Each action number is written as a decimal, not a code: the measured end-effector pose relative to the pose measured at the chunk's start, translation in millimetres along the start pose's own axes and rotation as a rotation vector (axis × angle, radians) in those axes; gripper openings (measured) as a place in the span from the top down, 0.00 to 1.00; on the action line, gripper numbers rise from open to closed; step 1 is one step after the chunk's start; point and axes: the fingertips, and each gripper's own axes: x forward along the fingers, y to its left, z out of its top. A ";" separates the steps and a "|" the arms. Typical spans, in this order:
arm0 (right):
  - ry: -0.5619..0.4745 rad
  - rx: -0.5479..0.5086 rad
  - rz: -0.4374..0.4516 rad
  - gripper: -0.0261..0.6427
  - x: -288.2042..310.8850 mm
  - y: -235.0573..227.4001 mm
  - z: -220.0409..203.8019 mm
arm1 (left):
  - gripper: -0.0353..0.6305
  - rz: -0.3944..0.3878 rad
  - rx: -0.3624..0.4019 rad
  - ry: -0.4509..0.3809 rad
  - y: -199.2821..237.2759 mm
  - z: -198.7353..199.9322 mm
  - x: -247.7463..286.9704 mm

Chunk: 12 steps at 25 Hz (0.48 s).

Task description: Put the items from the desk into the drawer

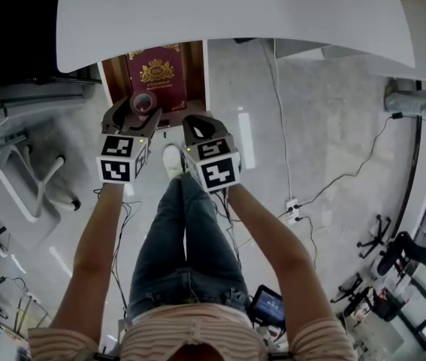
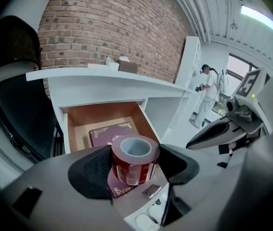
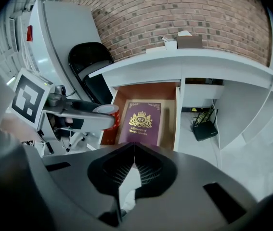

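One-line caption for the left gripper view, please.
Left gripper clamps a red tape roll over the open drawer, where a maroon book lies.

Extends left forearm (image 1: 98, 235) and right forearm (image 1: 273, 235) forward, side by side. Clamps left gripper (image 2: 134, 161) on tape roll (image 2: 133, 154); holds jaws of right gripper (image 3: 135, 150) pressed together.
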 end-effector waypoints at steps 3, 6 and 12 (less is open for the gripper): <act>0.019 -0.004 -0.002 0.94 17.7 -4.7 -5.3 | 0.49 -0.003 -0.010 0.003 4.8 -1.7 14.1; 0.022 -0.016 0.001 0.94 30.4 -5.4 -6.2 | 0.49 -0.011 -0.004 0.005 6.8 -4.1 27.5; 0.032 -0.037 0.001 0.94 41.2 -5.2 -7.0 | 0.49 -0.027 0.003 0.017 5.4 -13.3 47.1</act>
